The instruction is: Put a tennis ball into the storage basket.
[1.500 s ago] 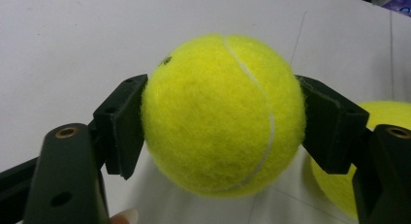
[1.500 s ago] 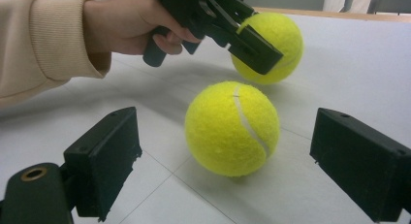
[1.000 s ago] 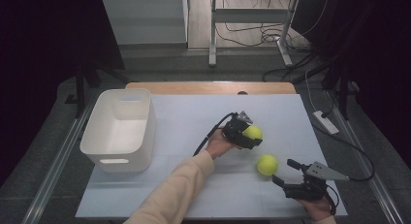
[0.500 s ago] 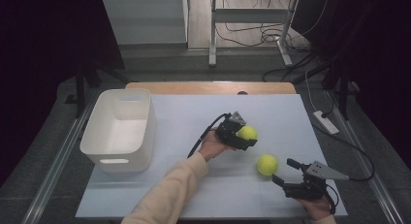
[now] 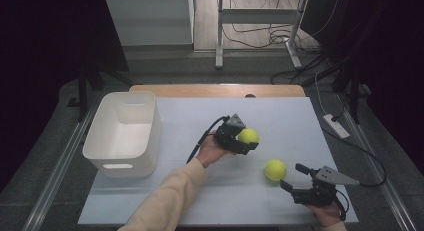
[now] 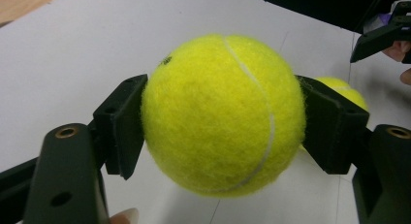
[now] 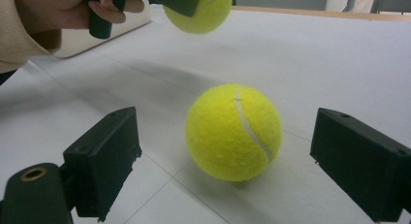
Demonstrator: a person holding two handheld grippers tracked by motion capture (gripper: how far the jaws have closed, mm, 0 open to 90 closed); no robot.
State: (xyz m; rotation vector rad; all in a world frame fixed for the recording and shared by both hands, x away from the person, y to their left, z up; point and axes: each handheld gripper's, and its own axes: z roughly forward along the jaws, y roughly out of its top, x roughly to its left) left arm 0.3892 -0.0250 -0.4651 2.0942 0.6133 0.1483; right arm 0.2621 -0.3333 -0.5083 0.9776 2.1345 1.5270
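A yellow tennis ball [image 5: 248,135] [image 6: 223,112] hangs a little above the white table, with my left gripper [image 5: 246,140] [image 6: 222,124] shut on it, one pad on each side. A second tennis ball [image 5: 275,169] [image 7: 233,132] rests on the table to the right and nearer the front edge. It also shows behind the right jaw in the left gripper view [image 6: 345,89]. My right gripper [image 5: 291,175] [image 7: 225,136] lies low by the front right corner, open, jaws pointing at that ball from just short of it, not touching. The held ball [image 7: 198,8] shows at the top of the right gripper view.
A white plastic bin [image 5: 95,147] [image 7: 121,23] stands at the table's left side. A wooden strip [image 5: 215,90] runs along the far edge. Each gripper trails a black cable. Beyond the table are a metal frame's legs and floor cables.
My left gripper has carried its tennis ball a little to the left and slightly up. The right gripper and the ball on the table have stayed put.
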